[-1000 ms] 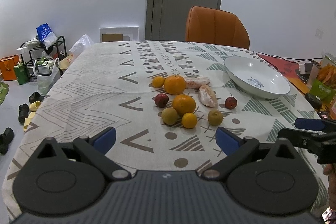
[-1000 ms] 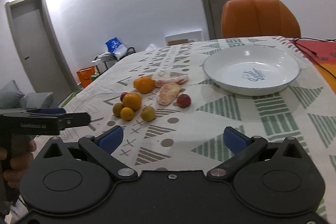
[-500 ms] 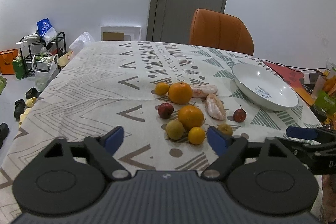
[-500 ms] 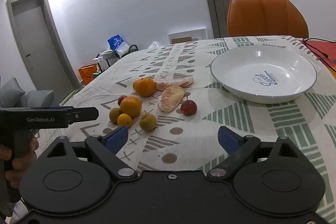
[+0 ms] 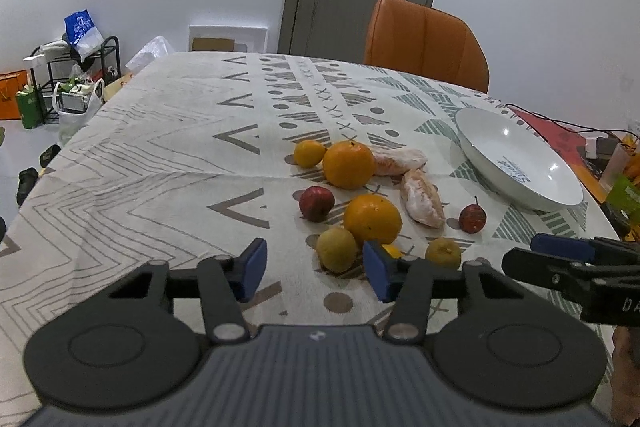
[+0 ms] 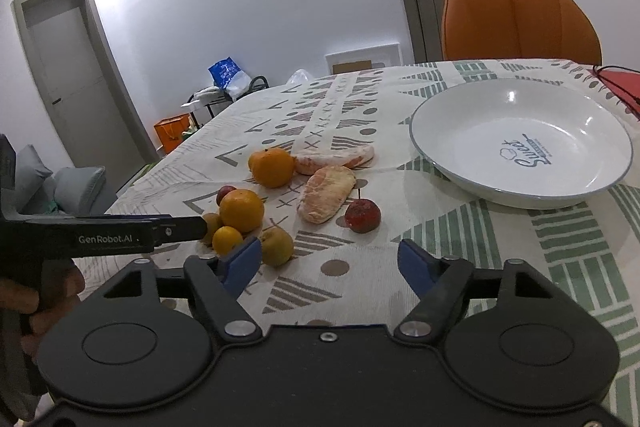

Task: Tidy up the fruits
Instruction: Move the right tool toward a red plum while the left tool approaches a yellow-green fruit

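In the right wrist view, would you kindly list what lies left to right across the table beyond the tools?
Small yellow citrus → greenish-yellow fruit → peeled segment → small red fruit → white plate.

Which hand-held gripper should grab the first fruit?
Left, probably. The left hand-held gripper is open just short of the yellow-green fruit; the right hand-held gripper faces mostly bare cloth.

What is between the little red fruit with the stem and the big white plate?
Nothing: in the right wrist view, only bare patterned tablecloth lies between the small red fruit and the white plate.
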Demonstrator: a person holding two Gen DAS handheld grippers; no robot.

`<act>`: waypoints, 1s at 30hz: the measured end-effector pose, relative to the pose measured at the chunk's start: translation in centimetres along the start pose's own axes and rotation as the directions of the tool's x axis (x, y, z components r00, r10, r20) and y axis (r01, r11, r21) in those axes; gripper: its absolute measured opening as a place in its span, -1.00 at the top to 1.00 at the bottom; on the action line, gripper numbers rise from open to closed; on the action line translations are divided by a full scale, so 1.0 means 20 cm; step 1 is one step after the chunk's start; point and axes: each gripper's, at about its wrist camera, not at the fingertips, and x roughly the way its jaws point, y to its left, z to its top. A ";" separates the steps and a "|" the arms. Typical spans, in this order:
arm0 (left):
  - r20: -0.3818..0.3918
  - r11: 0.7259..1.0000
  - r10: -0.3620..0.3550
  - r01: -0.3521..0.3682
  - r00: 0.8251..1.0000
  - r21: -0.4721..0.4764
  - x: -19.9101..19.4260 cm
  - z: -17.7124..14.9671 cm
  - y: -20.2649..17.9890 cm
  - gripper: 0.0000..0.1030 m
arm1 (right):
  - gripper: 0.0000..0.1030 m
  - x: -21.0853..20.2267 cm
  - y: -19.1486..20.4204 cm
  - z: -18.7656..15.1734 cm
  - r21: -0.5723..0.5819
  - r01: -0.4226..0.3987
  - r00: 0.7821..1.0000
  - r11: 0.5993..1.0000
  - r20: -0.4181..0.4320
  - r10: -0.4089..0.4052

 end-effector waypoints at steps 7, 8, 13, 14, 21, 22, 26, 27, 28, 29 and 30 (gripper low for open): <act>-0.024 1.000 -0.024 0.023 0.999 -0.014 0.08 0.02 0.01 0.17 | -0.34 0.06 -0.03 0.02 0.013 0.008 1.000 1.000 -0.014 -0.008; -0.026 1.000 -0.024 0.023 0.999 -0.010 0.09 0.02 0.00 0.19 | -0.33 0.07 -0.03 0.02 0.011 0.010 1.000 1.000 -0.017 -0.010; -0.024 0.999 -0.030 0.029 0.999 -0.039 0.10 0.02 0.03 0.53 | -0.22 0.12 -0.04 0.03 0.014 0.027 0.999 1.000 -0.046 -0.026; -0.025 0.998 -0.038 0.036 0.999 -0.053 0.10 0.02 0.05 0.53 | -0.22 0.14 -0.04 0.03 0.012 0.032 0.998 0.999 -0.050 -0.031; -0.012 0.998 -0.010 0.009 1.000 -0.066 0.08 0.06 0.11 0.53 | -0.21 0.21 -0.03 0.07 -0.012 0.043 0.997 0.999 -0.059 -0.043; -0.010 0.998 -0.003 0.003 1.000 -0.068 0.08 0.07 0.12 0.53 | -0.21 0.22 -0.03 0.07 -0.015 0.043 0.997 0.999 -0.059 -0.044; -0.006 0.997 0.010 -0.010 1.000 -0.078 0.06 0.08 0.15 0.53 | -0.20 0.26 -0.02 0.09 -0.027 0.043 0.997 0.999 -0.062 -0.045; -0.005 0.997 0.014 -0.014 1.000 -0.077 0.06 0.08 0.15 0.53 | -0.19 0.26 -0.01 0.10 -0.031 0.046 0.997 0.998 -0.062 -0.048; -0.005 0.997 0.019 -0.019 1.000 -0.075 0.06 0.09 0.15 0.53 | -0.17 0.27 -0.01 0.10 -0.038 0.050 0.997 0.998 -0.061 -0.052; -0.004 0.997 0.023 -0.023 1.000 -0.072 0.06 0.09 0.15 0.53 | -0.15 0.28 -0.01 0.10 -0.050 0.056 0.996 0.997 -0.060 -0.059; -0.002 0.997 0.024 -0.024 1.000 -0.070 0.06 0.09 0.16 0.53 | -0.10 0.29 0.00 0.10 -0.059 0.060 0.996 0.996 -0.060 -0.064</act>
